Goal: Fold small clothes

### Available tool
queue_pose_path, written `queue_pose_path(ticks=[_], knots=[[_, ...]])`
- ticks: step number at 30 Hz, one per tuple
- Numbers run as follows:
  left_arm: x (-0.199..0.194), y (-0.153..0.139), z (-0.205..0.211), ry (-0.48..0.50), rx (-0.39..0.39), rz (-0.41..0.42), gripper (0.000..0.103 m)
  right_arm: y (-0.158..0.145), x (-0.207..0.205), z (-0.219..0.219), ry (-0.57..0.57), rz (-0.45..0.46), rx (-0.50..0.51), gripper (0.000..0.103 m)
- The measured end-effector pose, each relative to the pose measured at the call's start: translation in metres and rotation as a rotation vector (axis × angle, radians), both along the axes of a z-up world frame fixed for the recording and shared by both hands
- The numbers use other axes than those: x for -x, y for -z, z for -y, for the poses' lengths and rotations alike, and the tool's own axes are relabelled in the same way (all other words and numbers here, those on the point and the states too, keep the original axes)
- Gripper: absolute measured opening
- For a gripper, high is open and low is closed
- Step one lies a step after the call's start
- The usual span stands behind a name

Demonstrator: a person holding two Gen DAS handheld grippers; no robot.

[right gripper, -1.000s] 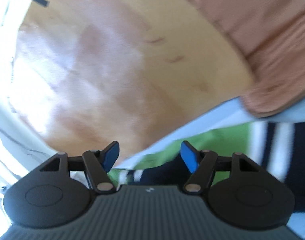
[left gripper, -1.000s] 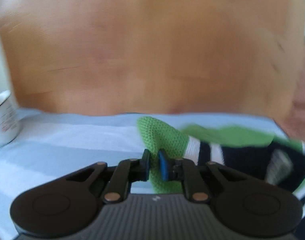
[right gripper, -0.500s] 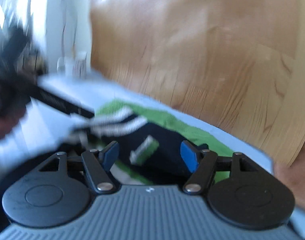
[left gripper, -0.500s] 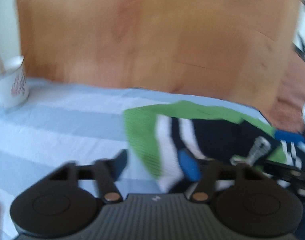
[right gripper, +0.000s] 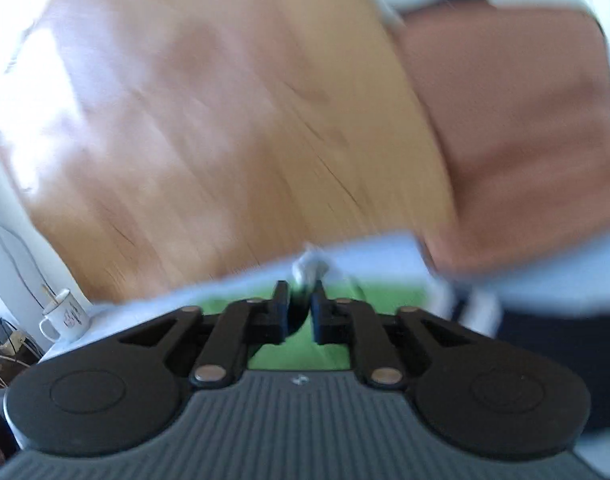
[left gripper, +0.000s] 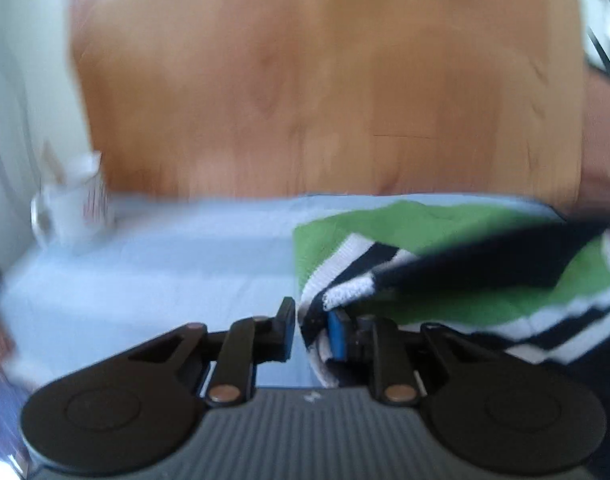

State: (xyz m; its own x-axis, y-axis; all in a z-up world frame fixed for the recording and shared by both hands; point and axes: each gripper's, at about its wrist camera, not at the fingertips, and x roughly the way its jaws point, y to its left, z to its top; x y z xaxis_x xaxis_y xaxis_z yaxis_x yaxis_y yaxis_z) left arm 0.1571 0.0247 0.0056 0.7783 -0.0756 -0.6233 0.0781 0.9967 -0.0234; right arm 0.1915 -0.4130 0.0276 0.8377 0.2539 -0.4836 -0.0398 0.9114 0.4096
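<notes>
A small green knit garment [left gripper: 445,236] with navy and white stripes lies on a light blue striped cloth [left gripper: 165,276]. My left gripper [left gripper: 311,326] is shut on the garment's striped left edge, low over the cloth. A dark blurred arm crosses the garment from the right in the left wrist view. In the right wrist view the garment [right gripper: 305,356] shows green under the fingers. My right gripper [right gripper: 301,308] is shut on a bit of its fabric near the cloth's far edge. Both views are motion blurred.
A white mug [left gripper: 71,210] stands at the cloth's left; it also shows in the right wrist view [right gripper: 63,316]. A wooden floor [left gripper: 325,80] lies beyond. A pinkish brown cushion [right gripper: 517,140] sits at the right. Cables [right gripper: 3,340] lie at the far left.
Both grippers were open half a second ago and have shut on the garment. The right gripper swung from the garment's near side toward the cloth's far edge.
</notes>
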Motion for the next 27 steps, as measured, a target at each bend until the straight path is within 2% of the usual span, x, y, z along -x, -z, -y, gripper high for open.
queue_pose_path(ticks=[2, 3, 4, 6, 7, 9, 11, 12, 14, 15, 18, 19, 20, 21, 22, 24, 25, 27], knots=[[-0.007, 0.011, -0.002, -0.029, 0.015, -0.057, 0.024, 0.027, 0.001, 0.004, 0.063, -0.128, 0.090, 0.026], [-0.004, 0.012, 0.001, -0.042, -0.026, -0.043, 0.037, 0.037, 0.003, 0.009, 0.073, -0.162, 0.109, 0.027], [0.000, 0.010, 0.006, -0.053, -0.070, -0.036, 0.043, 0.043, 0.010, 0.017, 0.074, -0.160, 0.081, 0.028], [0.009, 0.004, 0.006, -0.022, -0.075, -0.033, 0.042, 0.040, 0.027, 0.038, 0.113, -0.123, -0.011, 0.040], [0.014, 0.000, 0.005, -0.012, -0.052, -0.039, 0.044, 0.037, 0.032, 0.043, 0.133, -0.102, -0.040, 0.041], [0.022, -0.011, -0.010, -0.009, 0.029, -0.033, 0.044, 0.026, 0.039, 0.049, 0.144, -0.079, -0.031, 0.043], [0.021, -0.027, -0.026, -0.050, 0.110, 0.008, 0.044, 0.017, 0.034, 0.042, 0.102, -0.061, 0.008, 0.043], [0.015, -0.033, -0.030, -0.072, 0.123, 0.029, 0.044, 0.013, 0.031, 0.037, 0.073, -0.051, 0.024, 0.044], [-0.006, -0.046, -0.026, -0.092, 0.074, 0.050, 0.044, 0.009, 0.022, 0.023, 0.016, -0.035, 0.049, 0.045], [-0.015, -0.049, -0.016, -0.071, 0.035, 0.050, 0.046, 0.008, 0.018, 0.015, -0.020, -0.028, 0.063, 0.047], [-0.064, -0.034, 0.016, 0.025, -0.071, -0.046, 0.054, 0.020, 0.002, -0.018, -0.102, -0.029, 0.187, 0.051], [-0.077, -0.023, 0.028, 0.047, -0.121, -0.084, 0.053, 0.027, -0.003, -0.027, -0.126, -0.047, 0.237, 0.051], [-0.088, -0.010, 0.038, 0.062, -0.176, -0.115, 0.051, 0.033, -0.006, -0.032, -0.150, -0.066, 0.261, 0.041], [-0.093, 0.003, 0.046, 0.072, -0.218, -0.138, 0.027, 0.038, -0.009, -0.037, -0.173, -0.083, 0.277, 0.012], [-0.094, 0.012, 0.052, 0.093, -0.242, -0.143, 0.014, 0.041, -0.010, -0.040, -0.180, -0.075, 0.305, 0.011], [-0.080, 0.011, 0.061, 0.097, -0.293, -0.062, 0.010, 0.033, -0.001, -0.038, -0.189, 0.009, 0.316, 0.006], [-0.075, 0.007, 0.059, 0.082, -0.274, -0.027, 0.009, 0.026, 0.003, -0.033, -0.170, 0.056, 0.304, 0.006], [-0.071, -0.005, 0.044, 0.003, -0.164, 0.029, 0.009, 0.009, 0.010, -0.017, -0.113, 0.126, 0.237, 0.006]])
